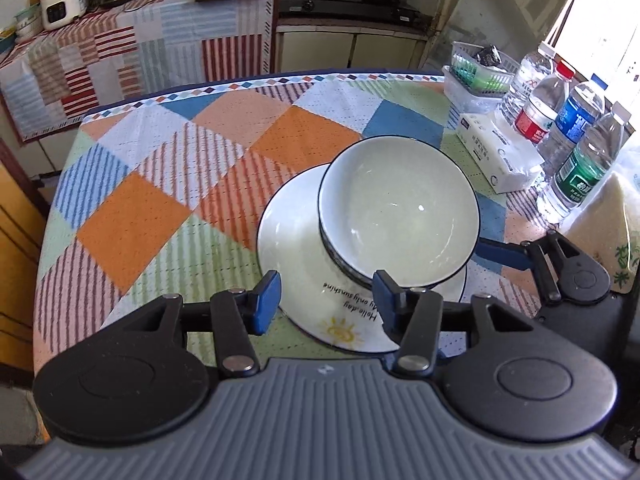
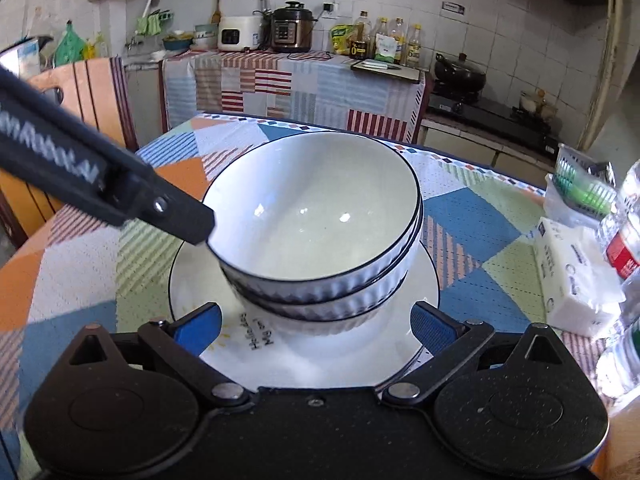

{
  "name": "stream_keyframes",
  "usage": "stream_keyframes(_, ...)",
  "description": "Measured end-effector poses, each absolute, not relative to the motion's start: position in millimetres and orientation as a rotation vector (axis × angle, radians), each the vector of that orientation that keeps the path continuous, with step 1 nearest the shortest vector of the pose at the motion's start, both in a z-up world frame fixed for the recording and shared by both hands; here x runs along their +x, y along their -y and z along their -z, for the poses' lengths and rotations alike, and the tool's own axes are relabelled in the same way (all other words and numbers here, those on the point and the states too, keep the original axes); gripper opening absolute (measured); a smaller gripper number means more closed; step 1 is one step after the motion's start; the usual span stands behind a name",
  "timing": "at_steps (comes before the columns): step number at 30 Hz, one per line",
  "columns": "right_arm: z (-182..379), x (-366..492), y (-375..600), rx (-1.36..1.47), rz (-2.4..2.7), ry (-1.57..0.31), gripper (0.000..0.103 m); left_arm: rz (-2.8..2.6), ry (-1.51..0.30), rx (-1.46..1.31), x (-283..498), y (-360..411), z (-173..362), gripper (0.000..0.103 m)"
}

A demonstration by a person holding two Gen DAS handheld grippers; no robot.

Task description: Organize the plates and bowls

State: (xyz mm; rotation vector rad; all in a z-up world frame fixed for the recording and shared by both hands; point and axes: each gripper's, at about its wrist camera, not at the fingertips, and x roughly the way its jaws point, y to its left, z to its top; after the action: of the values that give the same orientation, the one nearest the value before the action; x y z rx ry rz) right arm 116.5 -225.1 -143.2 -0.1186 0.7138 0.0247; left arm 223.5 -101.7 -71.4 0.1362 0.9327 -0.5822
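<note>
Three white ribbed bowls with dark rims stand nested on a white plate that bears a sun drawing and writing. The plate lies on the checked tablecloth. My left gripper hovers over the plate's near edge, open, with nothing pressed between its blue pads. One of its fingers reaches close to the top bowl's left rim. My right gripper is wide open in front of the stack's foot, pads clear of it. One right finger shows beside the bowls.
At the table's right side stand several water bottles, a tissue pack, a plastic basket and a pale bag. A wooden chair is at the far left. Kitchen counters lie beyond the table.
</note>
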Motion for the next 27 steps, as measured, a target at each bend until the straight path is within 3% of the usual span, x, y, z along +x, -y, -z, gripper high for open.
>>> stream_keyframes(10,129.9,102.4,212.4,-0.067,0.04,-0.694,0.102,0.532,-0.912,0.127,186.2,68.0,42.5,0.051)
stream_keyframes(18,98.0,80.7,210.2,-0.038,0.088,-0.658,0.102,0.463,-0.873,0.106,151.5,46.9,18.4,0.062)
stream_keyframes(27,50.0,40.5,212.3,-0.032,0.117,-0.637,0.102,0.4,-0.838,0.072,114.5,28.9,4.9,0.068)
